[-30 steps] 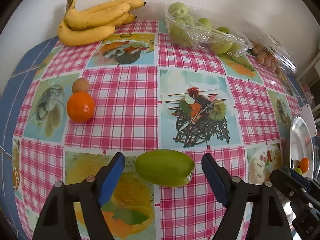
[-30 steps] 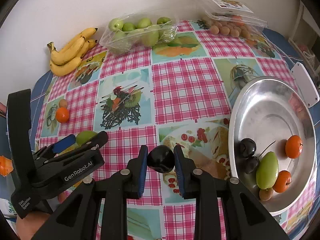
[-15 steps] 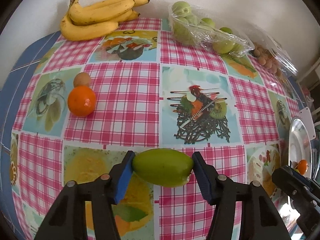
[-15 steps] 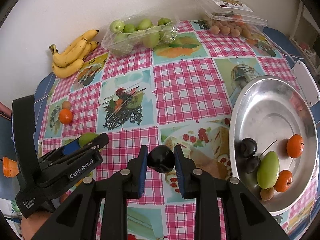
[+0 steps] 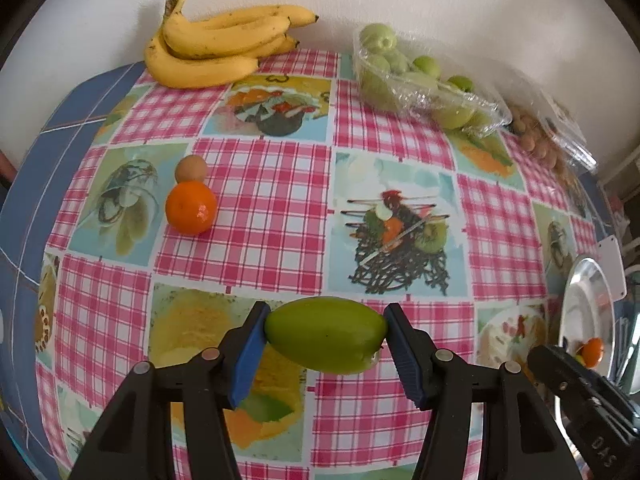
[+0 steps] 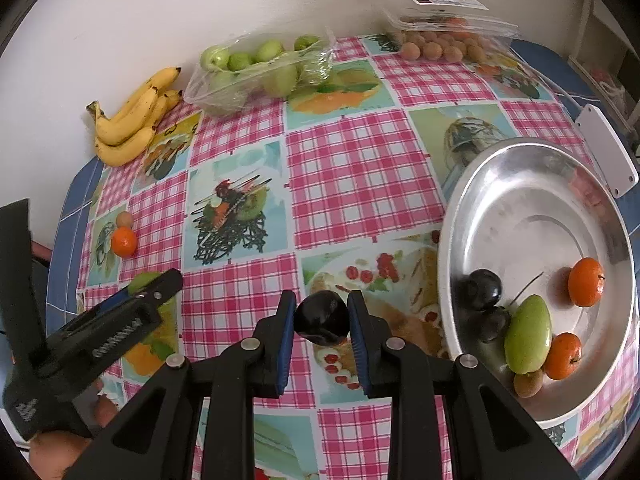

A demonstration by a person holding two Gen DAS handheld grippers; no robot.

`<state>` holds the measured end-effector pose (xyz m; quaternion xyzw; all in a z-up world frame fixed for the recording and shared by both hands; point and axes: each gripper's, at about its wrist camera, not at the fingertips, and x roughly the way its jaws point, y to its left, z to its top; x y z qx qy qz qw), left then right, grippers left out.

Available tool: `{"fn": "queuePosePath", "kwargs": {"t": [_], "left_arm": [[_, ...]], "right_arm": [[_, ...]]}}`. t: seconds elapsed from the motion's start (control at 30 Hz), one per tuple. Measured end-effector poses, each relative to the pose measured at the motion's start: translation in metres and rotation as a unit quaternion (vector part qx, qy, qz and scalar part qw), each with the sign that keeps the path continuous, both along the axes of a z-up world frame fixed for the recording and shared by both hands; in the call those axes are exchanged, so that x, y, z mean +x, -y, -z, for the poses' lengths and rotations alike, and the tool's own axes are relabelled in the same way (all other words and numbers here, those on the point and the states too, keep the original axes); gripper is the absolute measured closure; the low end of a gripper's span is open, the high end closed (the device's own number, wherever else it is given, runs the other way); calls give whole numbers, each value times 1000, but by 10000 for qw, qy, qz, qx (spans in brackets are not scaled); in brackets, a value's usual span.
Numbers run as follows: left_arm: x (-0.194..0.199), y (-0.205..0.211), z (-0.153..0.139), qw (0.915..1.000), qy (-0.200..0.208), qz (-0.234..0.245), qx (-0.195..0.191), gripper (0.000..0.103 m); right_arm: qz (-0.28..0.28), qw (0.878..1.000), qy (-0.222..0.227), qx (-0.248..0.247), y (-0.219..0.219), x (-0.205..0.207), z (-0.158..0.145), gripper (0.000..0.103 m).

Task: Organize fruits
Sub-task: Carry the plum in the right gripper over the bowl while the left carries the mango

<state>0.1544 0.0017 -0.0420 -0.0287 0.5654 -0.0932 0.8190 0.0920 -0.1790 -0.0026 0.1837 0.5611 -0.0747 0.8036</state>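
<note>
The table point(image 6: 360, 168) is the biggest thing before me; a checked pink and white cloth with food pictures covers it, and it reaches to a white wall. On my right side lies the round metal tray point(image 6: 520, 184). In its near part I see two dark plums point(image 6: 482, 288), a green mango point(image 6: 527, 334), two small oranges point(image 6: 585, 282) and one small brown fruit point(image 6: 528, 384), all close together.

At the far edge, against the wall, there is a bunch of bananas point(image 5: 212, 54). Beside it stands a clear plastic pack of green fruits point(image 5: 416, 80), and further to the right a second clear pack with small brown fruits point(image 6: 444, 46).

On the left part of the cloth an orange point(image 5: 191, 208) lies alone, and a small brown round fruit point(image 5: 191, 169) touches it from the far side.

My left tongs point(image 5: 326, 334) have just been closing, and now the blue pads press on both ends of a long green mango point(image 5: 326, 334). It lies across between them, low over the cloth.

My right tongs point(image 6: 322, 318) are closed on a dark plum point(image 6: 322, 318); both pads touch it. It is held over the cloth, left of the tray rim and apart from it.
</note>
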Motion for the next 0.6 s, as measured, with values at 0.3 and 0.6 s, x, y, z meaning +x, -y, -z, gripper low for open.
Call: {"fn": "queuePosePath", "kwargs": {"t": [0.3, 0.6], "left_arm": [[-5, 9, -17, 10000, 60, -68, 22, 42], [-11, 31, -25, 9999, 115, 77, -22, 42]], "right_arm": [[208, 9998, 21, -2, 22, -8, -4, 76], [736, 9971, 58, -167, 68, -24, -13, 76]]}}
